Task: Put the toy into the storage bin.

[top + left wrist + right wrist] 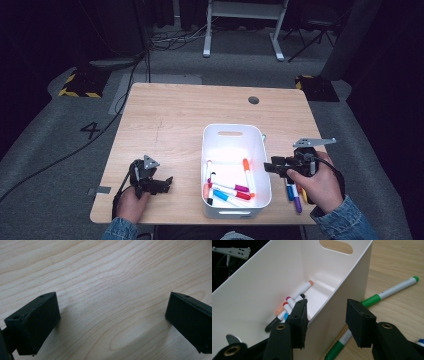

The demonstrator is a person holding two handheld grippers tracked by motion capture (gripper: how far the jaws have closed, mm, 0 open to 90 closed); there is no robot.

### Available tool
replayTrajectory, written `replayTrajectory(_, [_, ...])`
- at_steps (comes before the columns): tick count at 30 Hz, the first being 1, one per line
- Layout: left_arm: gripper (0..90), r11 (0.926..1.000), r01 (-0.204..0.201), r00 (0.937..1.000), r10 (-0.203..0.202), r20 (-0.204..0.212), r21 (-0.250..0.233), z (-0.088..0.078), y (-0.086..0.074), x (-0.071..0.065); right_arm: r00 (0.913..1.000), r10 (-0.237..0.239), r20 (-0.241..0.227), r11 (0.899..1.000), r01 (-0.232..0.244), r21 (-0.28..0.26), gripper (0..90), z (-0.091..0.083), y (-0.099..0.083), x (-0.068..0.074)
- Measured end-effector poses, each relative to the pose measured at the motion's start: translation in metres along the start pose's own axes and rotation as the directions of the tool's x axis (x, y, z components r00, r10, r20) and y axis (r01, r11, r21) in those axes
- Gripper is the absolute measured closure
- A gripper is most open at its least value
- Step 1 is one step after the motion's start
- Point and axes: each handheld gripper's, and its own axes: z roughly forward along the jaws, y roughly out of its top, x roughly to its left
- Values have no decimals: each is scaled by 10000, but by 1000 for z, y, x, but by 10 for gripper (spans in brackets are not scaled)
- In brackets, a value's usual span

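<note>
A white bin stands on the wooden table and holds several coloured markers. My right gripper is at the bin's right wall, open. In the right gripper view its jaws straddle that wall, one inside and one outside, with neither pad pressing on it. The markers in the bin lie just beyond the inner jaw. Two green markers lie on the table outside the bin. My left gripper rests low at the front left, open over bare wood with nothing between its jaws.
More markers, a blue and a purple one, lie on the table under the right hand, close to the front edge. A round cable hole sits at the back right. Beyond the table are cables and a desk frame on the floor.
</note>
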Motion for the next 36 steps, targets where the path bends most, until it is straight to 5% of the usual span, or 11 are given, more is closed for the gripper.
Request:
replayTrajectory(6, [0, 10000, 28, 10000, -28, 16, -25, 0, 0, 0, 10000, 39, 73, 9978, -34, -656, 569, -5, 3, -6])
replayTrajectory(11, [0, 10000, 29, 10000, -29, 16, -29, 0, 0, 0, 9974, 243, 675, 9985, -209, -514, 565, -8, 0, -21])
replayTrajectory(26, [0, 10000, 47, 10000, -47, 13, -31, 0, 0, -1, 9922, 192, 1232, 9942, -320, 1027, 552, 55, -29, -57])
replayTrajectory(36, [0, 10000, 80, 10000, -80, -14, -39, 0, 0, -1, 9939, 138, 1091, 9863, -315, 1617, 537, 85, -43, -58])
